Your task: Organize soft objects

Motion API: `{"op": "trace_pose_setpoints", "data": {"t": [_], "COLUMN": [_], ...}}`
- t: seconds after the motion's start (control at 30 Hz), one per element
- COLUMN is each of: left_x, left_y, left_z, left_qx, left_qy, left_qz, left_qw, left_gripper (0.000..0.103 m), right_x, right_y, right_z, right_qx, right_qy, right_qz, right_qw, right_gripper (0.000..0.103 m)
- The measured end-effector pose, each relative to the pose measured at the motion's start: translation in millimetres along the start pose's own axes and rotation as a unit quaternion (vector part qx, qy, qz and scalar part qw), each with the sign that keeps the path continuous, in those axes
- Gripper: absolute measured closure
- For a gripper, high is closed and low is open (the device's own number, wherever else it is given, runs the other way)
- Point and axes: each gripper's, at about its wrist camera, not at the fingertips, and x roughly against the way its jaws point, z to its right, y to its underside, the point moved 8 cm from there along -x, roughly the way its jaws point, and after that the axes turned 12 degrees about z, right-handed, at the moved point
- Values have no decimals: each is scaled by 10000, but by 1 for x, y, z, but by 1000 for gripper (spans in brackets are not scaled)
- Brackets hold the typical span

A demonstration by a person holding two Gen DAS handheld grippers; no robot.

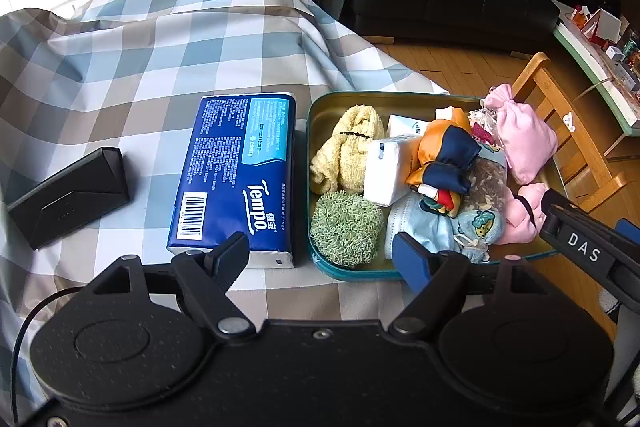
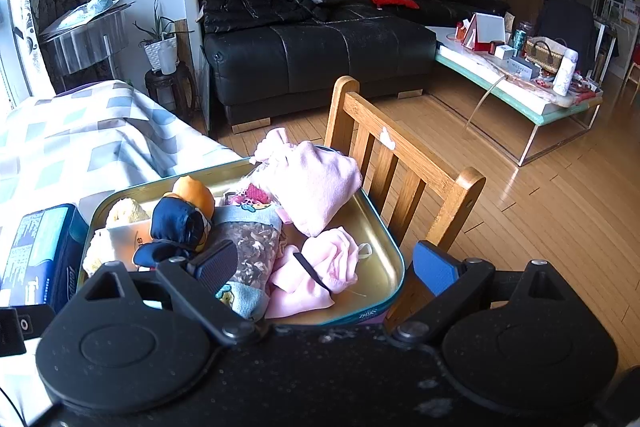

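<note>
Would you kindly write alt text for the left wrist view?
The open left gripper hovers over a checked tablecloth, between a blue tissue pack and a green tin tray full of soft cloths and pouches. A black case lies left.

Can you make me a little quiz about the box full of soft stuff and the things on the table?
1. True or false: the blue tissue pack lies inside the tin tray.
2. Which is beside the yellow towel? A green scrubber, B a banana, C a shoe.
3. What colour is the pouch at the tray's far corner?

Key: 1 false, it lies on the checked cloth beside the tray. 2 A. 3 pink.
</note>
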Motion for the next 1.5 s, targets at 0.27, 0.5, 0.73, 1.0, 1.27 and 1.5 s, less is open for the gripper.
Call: {"op": "trace_pose_setpoints", "data": {"t": [0.27, 0.5, 0.73, 1.0, 1.27, 1.5], "left_x": [1, 0, -1, -4, -4, -5], "left_y": [0, 2, 4, 6, 7, 8], "left_z": [-2, -3, -3, -5, -5, -6], "left_qx": [22, 27, 35, 66, 69, 81], "left_qy": [-29, -44, -36, -59, -44, -43], "left_qz": [-10, -20, -36, -80, -97, -108], "left_qw": [10000, 10000, 10000, 9999, 9999, 9999], "left_gripper": [29, 29, 29, 29, 29, 29], "right_x": [1, 1, 0, -1, -2, -2], "right_y": [0, 0, 0, 1, 1, 1], "right_z": [-1, 0, 0, 0, 0, 0], "right_qx": [35, 1, -9, -44, -49, -43], "right_qy": [3, -5, -6, -18, -19, -21], "right_qz": [42, 26, 14, -13, -21, -17], "right_qw": [10000, 10000, 10000, 10000, 10000, 10000], "right_gripper": [8, 8, 8, 8, 8, 8]}}
